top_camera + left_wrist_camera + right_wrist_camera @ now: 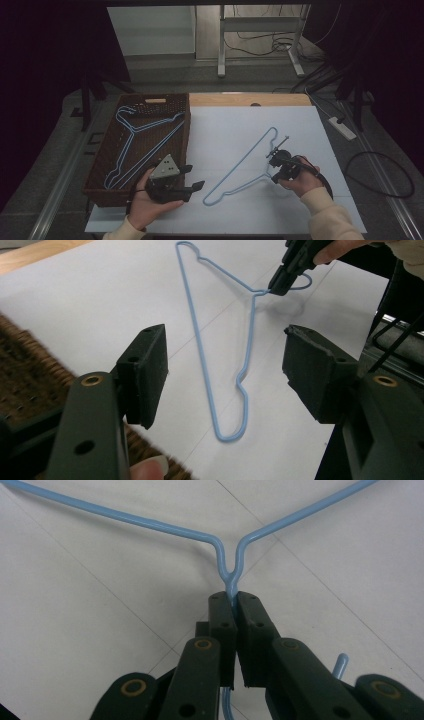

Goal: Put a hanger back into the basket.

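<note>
A light-blue wire hanger (240, 167) lies flat on the white table sheet (230, 130). My right gripper (276, 166) is shut on the hanger's twisted neck just below the hook. In the right gripper view the jaws of the gripper (234, 599) pinch the neck of the hanger (231, 575), and both shoulders spread away from them. My left gripper (195, 177) is held open near the basket's right front corner, clear of the hanger. In the left gripper view its jaws (225, 340) stand wide apart, framing the hanger (200, 350) and the right gripper (280, 282) beyond.
A brown wicker basket (187, 132) sits at the table's left and holds more blue hangers (135, 131); its weave (20, 375) shows beside my left jaw. A wooden strip (250, 99) runs along the far table edge. A power strip (342, 127) and cables lie on the floor at right.
</note>
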Motion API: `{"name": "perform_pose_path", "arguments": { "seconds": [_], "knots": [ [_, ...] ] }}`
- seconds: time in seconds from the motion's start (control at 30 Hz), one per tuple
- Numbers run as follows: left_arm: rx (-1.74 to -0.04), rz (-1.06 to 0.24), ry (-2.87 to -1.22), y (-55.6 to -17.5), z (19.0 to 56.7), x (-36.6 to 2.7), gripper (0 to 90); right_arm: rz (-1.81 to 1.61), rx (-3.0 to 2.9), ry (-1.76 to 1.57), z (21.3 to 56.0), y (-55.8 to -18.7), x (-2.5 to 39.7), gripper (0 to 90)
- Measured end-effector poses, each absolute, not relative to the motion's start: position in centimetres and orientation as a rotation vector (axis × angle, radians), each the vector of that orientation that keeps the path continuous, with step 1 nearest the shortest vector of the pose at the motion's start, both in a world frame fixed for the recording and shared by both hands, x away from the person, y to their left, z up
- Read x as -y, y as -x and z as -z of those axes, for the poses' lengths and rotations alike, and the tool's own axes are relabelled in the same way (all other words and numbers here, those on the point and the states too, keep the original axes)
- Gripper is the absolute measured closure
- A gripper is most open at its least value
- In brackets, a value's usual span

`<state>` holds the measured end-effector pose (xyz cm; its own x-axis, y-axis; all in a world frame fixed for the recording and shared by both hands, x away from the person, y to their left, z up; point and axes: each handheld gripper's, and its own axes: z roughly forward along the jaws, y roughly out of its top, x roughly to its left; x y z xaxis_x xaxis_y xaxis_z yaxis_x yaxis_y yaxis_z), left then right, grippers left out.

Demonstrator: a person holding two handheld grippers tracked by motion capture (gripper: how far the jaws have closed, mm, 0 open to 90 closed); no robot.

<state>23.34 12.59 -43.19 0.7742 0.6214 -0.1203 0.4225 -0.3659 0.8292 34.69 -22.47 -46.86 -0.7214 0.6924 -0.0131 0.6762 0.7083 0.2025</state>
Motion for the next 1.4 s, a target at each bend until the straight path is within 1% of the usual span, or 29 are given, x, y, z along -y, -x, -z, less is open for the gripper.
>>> {"name": "perform_pose_path", "arguments": {
  "seconds": [0.23,0.6,0.8,1.03,1.4],
  "knots": [
    [-0.773,-0.235,-2.039,-24.0,43.6,-10.2,35.2,-0.288,-2.819,-1.13,46.8,-34.6,22.5,86.7],
    [-0.726,-0.172,-2.127,-25.1,45.2,-5.0,34.5,-0.292,-2.821,-1.123,46.5,-34.4,22.4,86.7],
    [-0.722,-0.146,-2.161,-25.7,46.4,-3.4,34.4,-0.302,-2.82,-1.115,46.4,-34.3,22.5,86.7],
    [-0.745,-0.126,-2.215,-27.0,48.5,-1.7,34.4,-0.308,-2.822,-1.115,46.4,-34.2,22.6,86.7],
    [-0.737,-0.1,-2.281,-29.0,50.7,1.1,34.3,-0.309,-2.825,-1.108,46.0,-34.0,22.4,86.6]
  ]
}}
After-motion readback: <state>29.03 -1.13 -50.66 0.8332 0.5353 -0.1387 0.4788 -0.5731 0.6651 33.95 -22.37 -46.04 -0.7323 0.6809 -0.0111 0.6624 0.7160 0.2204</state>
